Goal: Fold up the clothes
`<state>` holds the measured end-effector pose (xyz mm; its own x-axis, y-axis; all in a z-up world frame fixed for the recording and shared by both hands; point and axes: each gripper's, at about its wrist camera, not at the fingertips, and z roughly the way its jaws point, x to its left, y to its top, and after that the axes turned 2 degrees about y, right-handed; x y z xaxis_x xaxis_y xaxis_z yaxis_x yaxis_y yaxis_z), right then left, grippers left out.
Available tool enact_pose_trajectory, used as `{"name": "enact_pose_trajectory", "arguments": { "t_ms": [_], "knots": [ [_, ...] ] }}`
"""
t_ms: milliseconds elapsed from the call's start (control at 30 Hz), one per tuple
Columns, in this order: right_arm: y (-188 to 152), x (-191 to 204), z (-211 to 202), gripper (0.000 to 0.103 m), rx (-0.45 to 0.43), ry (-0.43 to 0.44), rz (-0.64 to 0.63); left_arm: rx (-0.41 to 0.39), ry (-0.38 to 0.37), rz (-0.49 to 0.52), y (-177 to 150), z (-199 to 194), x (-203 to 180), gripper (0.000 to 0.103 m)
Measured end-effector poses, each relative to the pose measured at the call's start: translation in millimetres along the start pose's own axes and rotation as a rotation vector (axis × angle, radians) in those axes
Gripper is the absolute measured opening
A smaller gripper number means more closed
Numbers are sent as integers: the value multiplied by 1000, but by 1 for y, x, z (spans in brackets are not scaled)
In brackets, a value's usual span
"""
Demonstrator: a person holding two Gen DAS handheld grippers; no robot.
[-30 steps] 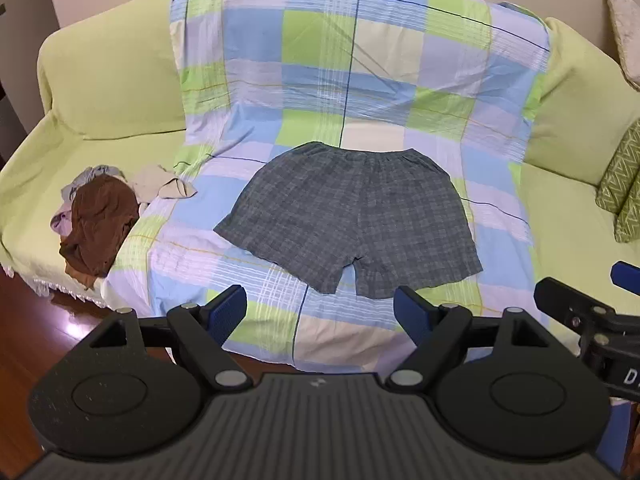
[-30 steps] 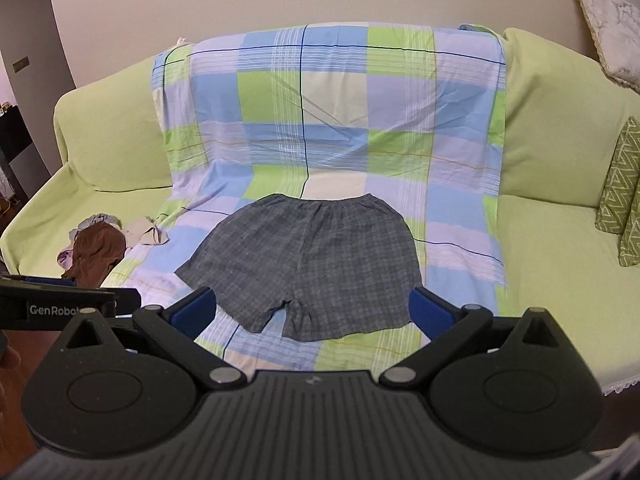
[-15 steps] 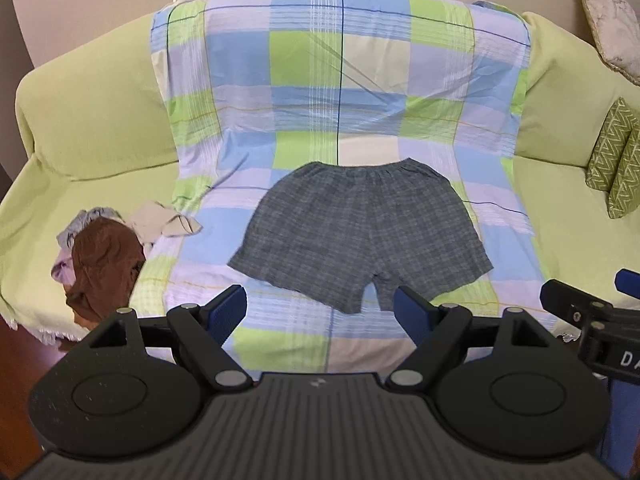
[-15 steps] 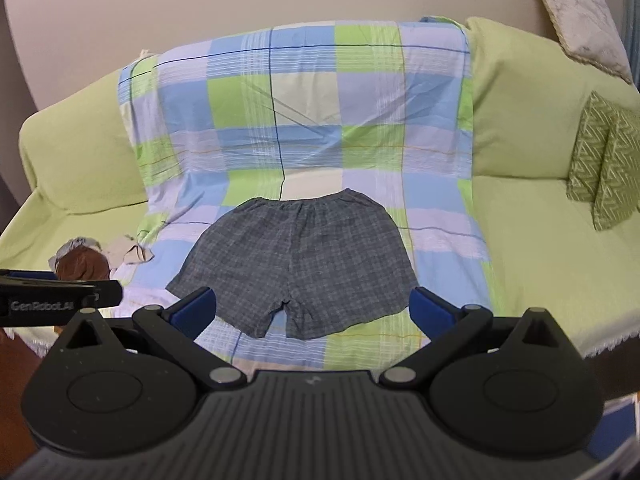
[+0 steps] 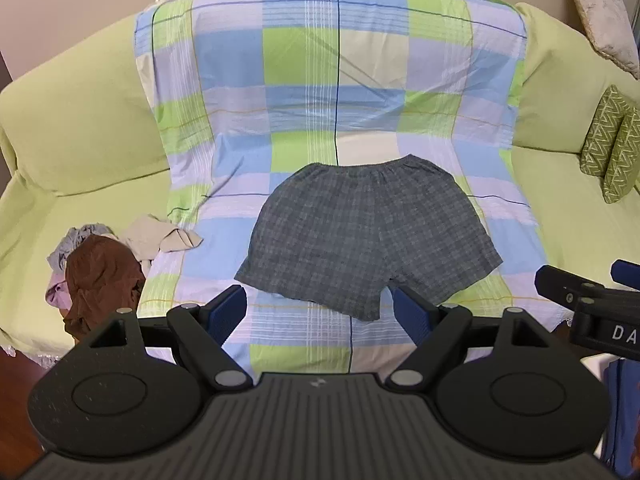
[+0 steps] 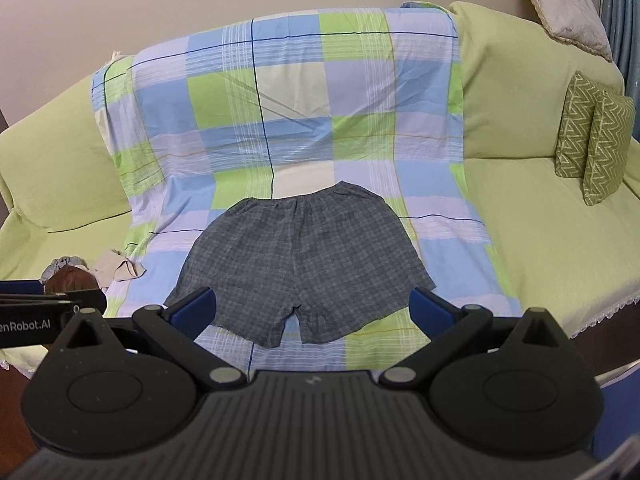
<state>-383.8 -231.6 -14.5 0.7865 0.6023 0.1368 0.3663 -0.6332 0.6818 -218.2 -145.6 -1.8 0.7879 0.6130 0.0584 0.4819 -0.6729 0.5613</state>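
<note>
the left gripper (image 5: 320, 312) hangs in front of the sofa (image 5: 80, 120) with its blue pads spread apart and nothing between them; the right gripper (image 6: 312, 308) is likewise wide apart and empty. lettering on the left gripper's side, seen from the right wrist, reads "enrobot.ai", and the right gripper's body shows "da" from the left wrist. beyond the pads, the grey checked shorts (image 5: 368, 236) lie flat on the checked sheet (image 5: 304, 60) spread over the sofa's middle, hems toward the front edge, bare sheet all round. a heap of crumpled clothes (image 5: 104, 268) sits left of the shorts on the sofa seat; two green patterned cushions (image 6: 592, 148) stand at the sofa's right end, with open seat between
</note>
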Motion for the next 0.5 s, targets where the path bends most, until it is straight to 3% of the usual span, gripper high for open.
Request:
{"name": "enact_pose_trajectory", "arguments": {
  "t_ms": [267, 500],
  "knots": [
    [16, -3, 27, 102, 45, 29, -15, 42, 35, -22, 12, 23, -9, 83],
    [53, -48, 65, 102, 78, 103, -111, 69, 100, -130, 32, 49, -42, 83]
  ]
}}
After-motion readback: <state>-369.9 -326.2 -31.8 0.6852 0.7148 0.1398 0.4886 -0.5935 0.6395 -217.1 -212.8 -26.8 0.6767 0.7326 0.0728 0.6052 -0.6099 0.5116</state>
